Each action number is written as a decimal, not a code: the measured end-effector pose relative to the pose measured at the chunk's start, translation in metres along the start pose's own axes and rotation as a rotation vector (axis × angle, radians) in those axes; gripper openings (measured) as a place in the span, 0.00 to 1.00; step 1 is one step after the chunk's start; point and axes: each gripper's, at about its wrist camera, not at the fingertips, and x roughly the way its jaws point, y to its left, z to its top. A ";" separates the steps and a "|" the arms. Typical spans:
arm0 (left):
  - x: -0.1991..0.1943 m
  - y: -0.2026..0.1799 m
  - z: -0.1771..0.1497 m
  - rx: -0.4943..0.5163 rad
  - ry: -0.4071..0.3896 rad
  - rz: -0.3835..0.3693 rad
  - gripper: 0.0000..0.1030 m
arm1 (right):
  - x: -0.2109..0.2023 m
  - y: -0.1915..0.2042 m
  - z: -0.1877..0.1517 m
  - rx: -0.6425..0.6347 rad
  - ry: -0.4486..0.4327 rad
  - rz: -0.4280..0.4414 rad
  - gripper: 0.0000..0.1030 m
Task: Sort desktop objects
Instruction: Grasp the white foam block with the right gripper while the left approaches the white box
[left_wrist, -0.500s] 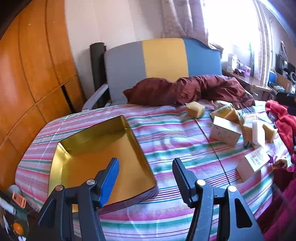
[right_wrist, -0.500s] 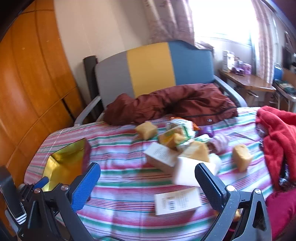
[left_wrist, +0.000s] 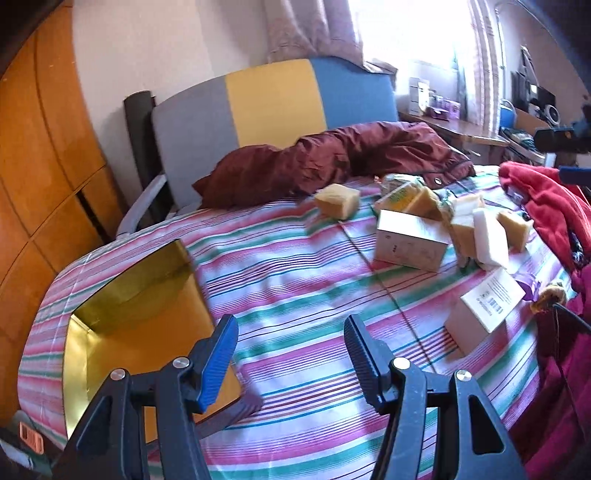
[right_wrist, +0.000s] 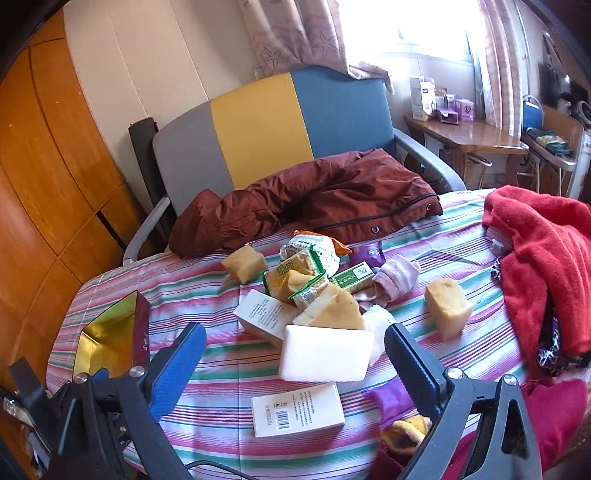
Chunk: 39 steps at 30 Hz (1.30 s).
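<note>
The gold-lined box (left_wrist: 122, 325) lies open and holds nothing that either view shows, so by my reading the sorting has barely begun, if at all. It sits at the left end of the striped bed (left_wrist: 295, 280), and everything to be sorted is still off to the right of it. Nearest the box on that side is a lone yellow sponge block (left_wrist: 338, 201); further right is the main heap: a grey carton (left_wrist: 410, 242), a white sponge (right_wrist: 325, 352) leaning on other yellow blocks, green snack packets (right_wrist: 295, 269), a small green carton (right_wrist: 352, 276) and a pink rolled sock (right_wrist: 397, 277). A labelled white carton (right_wrist: 297, 408) lies flat in front of the heap, and one more yellow block (right_wrist: 447, 306) stands apart, furthest from the box.

The left claw (left_wrist: 291, 347) hangs just beside the box's right edge, jaws apart with nothing between them. The right claw (right_wrist: 295, 354) is spread wide in front of the white sponge, also empty, so that sponge looks the likely first pick.

All of the pile remains to be moved.
</note>
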 end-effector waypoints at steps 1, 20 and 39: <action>0.002 -0.003 0.001 0.008 0.002 -0.009 0.59 | 0.003 -0.002 0.003 0.002 0.007 0.000 0.95; 0.056 -0.037 0.022 -0.003 0.105 -0.305 0.73 | 0.107 -0.081 -0.017 0.176 0.287 -0.062 0.87; 0.123 -0.036 0.092 -0.071 0.203 -0.505 0.84 | 0.125 -0.043 -0.015 0.016 0.297 0.055 1.00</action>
